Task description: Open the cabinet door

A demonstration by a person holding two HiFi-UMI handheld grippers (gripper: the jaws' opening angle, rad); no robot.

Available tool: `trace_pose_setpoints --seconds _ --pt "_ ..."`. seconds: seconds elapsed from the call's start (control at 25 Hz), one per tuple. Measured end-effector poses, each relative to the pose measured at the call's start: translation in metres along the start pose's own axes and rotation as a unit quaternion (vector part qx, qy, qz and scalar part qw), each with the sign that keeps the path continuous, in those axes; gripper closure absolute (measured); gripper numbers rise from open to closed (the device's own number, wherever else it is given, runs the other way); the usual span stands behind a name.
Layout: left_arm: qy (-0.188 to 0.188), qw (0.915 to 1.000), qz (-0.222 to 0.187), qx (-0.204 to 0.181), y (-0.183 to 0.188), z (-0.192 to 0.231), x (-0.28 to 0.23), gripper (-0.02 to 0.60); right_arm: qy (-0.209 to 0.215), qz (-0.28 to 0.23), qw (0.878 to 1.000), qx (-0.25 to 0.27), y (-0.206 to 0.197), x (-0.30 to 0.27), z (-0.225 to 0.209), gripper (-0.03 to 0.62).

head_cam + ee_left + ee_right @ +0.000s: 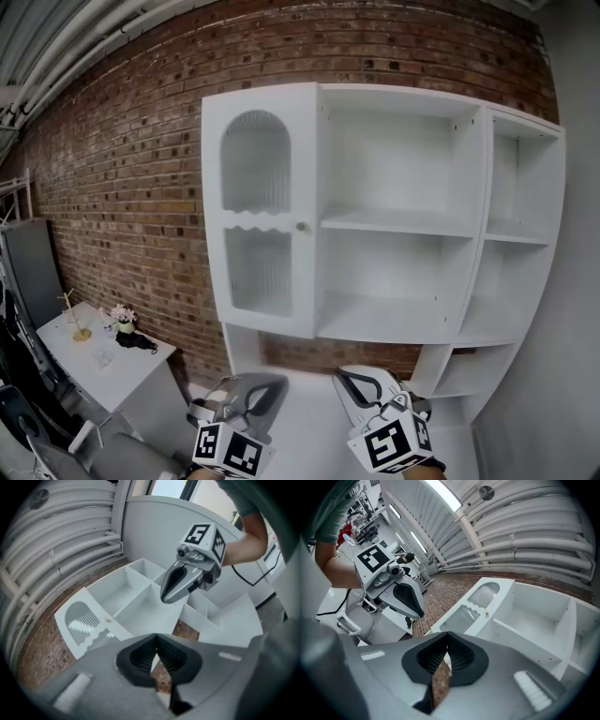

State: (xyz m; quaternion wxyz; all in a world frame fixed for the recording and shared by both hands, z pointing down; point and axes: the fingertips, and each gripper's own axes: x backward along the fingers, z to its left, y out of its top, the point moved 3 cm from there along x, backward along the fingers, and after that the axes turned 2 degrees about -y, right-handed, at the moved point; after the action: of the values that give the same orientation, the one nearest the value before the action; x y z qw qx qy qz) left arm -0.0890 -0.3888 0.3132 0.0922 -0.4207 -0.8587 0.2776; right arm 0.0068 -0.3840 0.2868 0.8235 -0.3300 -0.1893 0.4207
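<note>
A white cabinet [403, 225] hangs on the brick wall. Its door [261, 211], with two ribbed glass panels and a small knob [302, 226], covers the left compartment and lies flat against the frame. Both grippers hover low in the head view, well below the cabinet and apart from it. My left gripper [246, 398] is shut and holds nothing; so is my right gripper [361, 384]. The left gripper view shows its jaws [157, 639] met at the tips, the door [89, 625] and knob [107, 619] beyond. In the right gripper view the jaws [447, 637] also meet, with the knob [486, 613] far off.
Open shelves [398, 223] fill the cabinet's middle and right. A low white table [103, 361] with a small flower pot [123, 320] and a black item stands at the lower left, beside a grey panel [33, 267]. Pipes [84, 37] run overhead.
</note>
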Motion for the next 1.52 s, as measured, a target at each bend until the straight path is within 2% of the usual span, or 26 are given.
trace_pose_setpoints --seconds 0.24,0.52,0.92,1.2,1.28,1.52 --pt "-0.004 0.9999 -0.007 0.008 -0.007 0.002 -0.015 0.580 0.003 0.008 1.000 0.000 -0.010 -0.012 -0.004 0.586" --pt "0.002 0.9997 0.019 0.011 -0.022 0.012 -0.047 0.580 0.024 -0.009 1.000 -0.010 -0.032 -0.043 -0.020 0.586" --pt "0.078 0.9958 0.047 -0.006 -0.010 0.092 -0.116 0.579 0.053 -0.027 0.998 -0.010 -0.073 -0.064 -0.053 0.586" --pt "0.157 0.9865 0.038 0.024 0.004 0.185 -0.165 0.574 0.045 -0.023 0.999 -0.010 -0.107 -0.062 -0.083 0.586" --pt "0.171 0.9838 0.036 0.039 0.003 0.204 -0.179 0.503 0.042 -0.021 0.999 -0.012 -0.113 -0.061 -0.088 0.586" --pt "0.202 0.9761 0.013 0.078 0.006 0.236 -0.202 0.482 0.032 -0.016 0.999 -0.018 -0.125 -0.058 -0.100 0.586"
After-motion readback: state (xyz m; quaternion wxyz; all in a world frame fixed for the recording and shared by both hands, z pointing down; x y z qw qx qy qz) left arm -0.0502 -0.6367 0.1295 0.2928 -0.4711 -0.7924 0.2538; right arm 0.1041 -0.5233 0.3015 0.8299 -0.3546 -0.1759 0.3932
